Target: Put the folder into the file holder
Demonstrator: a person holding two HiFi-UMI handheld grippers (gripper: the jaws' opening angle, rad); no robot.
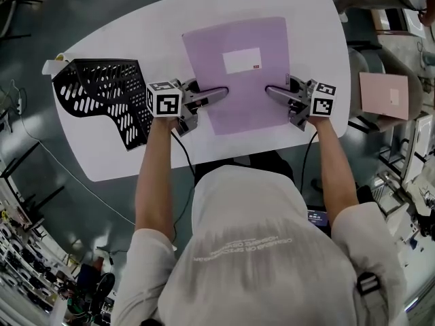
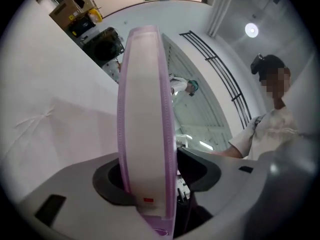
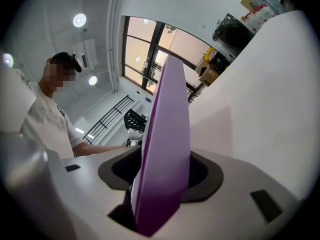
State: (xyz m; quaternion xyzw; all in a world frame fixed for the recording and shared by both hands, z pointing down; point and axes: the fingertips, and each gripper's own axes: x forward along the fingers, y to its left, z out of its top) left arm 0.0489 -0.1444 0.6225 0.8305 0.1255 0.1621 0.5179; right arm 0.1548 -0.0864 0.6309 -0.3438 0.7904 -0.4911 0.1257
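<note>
L claw [image 1: 216, 94] & R claw [image 1: 276, 92] clamp purple folder [image 1: 234, 36]; white label [image 1: 242, 60] unreadable.

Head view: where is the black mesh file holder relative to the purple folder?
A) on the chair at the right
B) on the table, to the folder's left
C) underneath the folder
B: the file holder sits on the white table, left of the purple folder.

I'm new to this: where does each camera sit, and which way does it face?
Head view: on the person's head, facing steeply down at table, folder, file holder; both forearms show.
Left gripper view: on the left gripper, along jaws clamping the folder; person's torso at right.
Right gripper view: on the right gripper, likewise; torso at left.
Shared: the folder, in all three.
</note>
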